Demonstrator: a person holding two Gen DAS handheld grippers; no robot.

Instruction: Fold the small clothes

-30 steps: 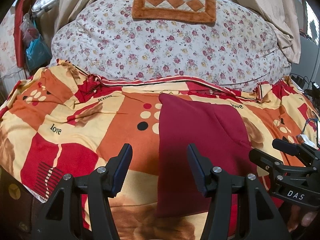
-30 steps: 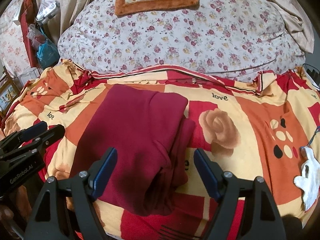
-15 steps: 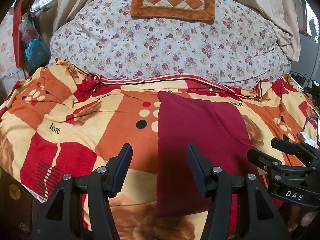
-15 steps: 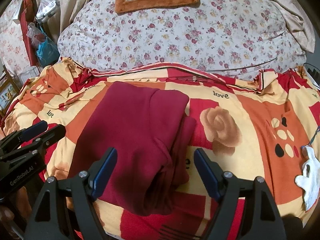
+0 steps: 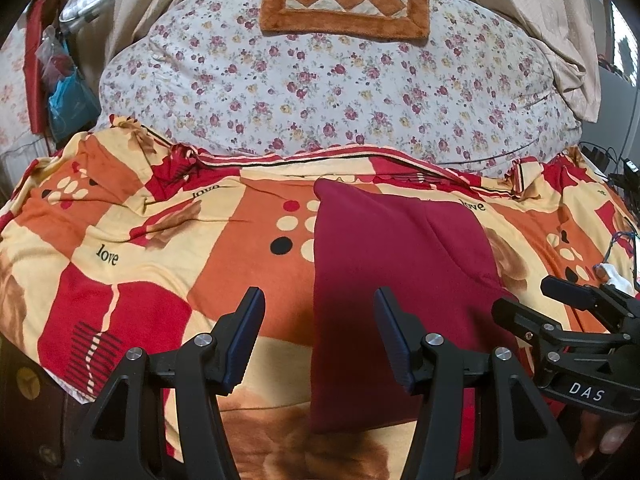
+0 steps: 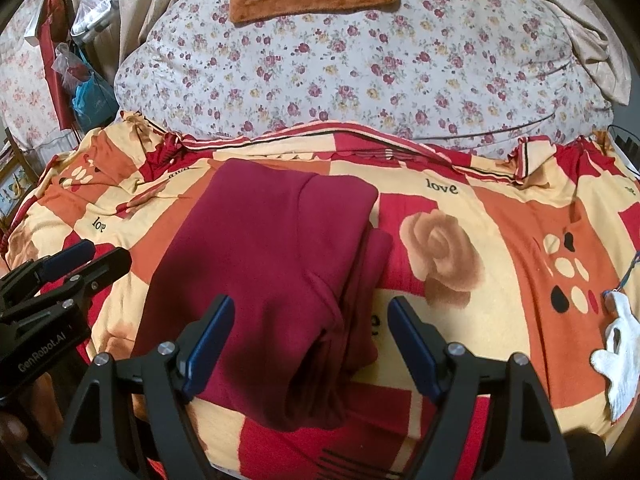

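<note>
A dark red folded garment (image 5: 400,272) lies flat on the orange, red and cream blanket (image 5: 160,248). In the right wrist view the garment (image 6: 264,264) shows a folded layer on top and a rolled edge at its near right side. My left gripper (image 5: 318,334) hovers open over the garment's near left edge, with nothing between its pads. My right gripper (image 6: 310,342) stands open above the garment's near right corner, not touching it. Each gripper shows at the edge of the other's view: the right gripper (image 5: 560,312) and the left gripper (image 6: 80,260).
A flowered quilt (image 5: 340,88) is heaped behind the blanket, with a brown checked mat (image 5: 344,4) on top. A white cloth item (image 6: 616,344) lies at the blanket's right edge. Bags (image 6: 88,92) hang at the left. Cables (image 5: 616,168) sit at the far right.
</note>
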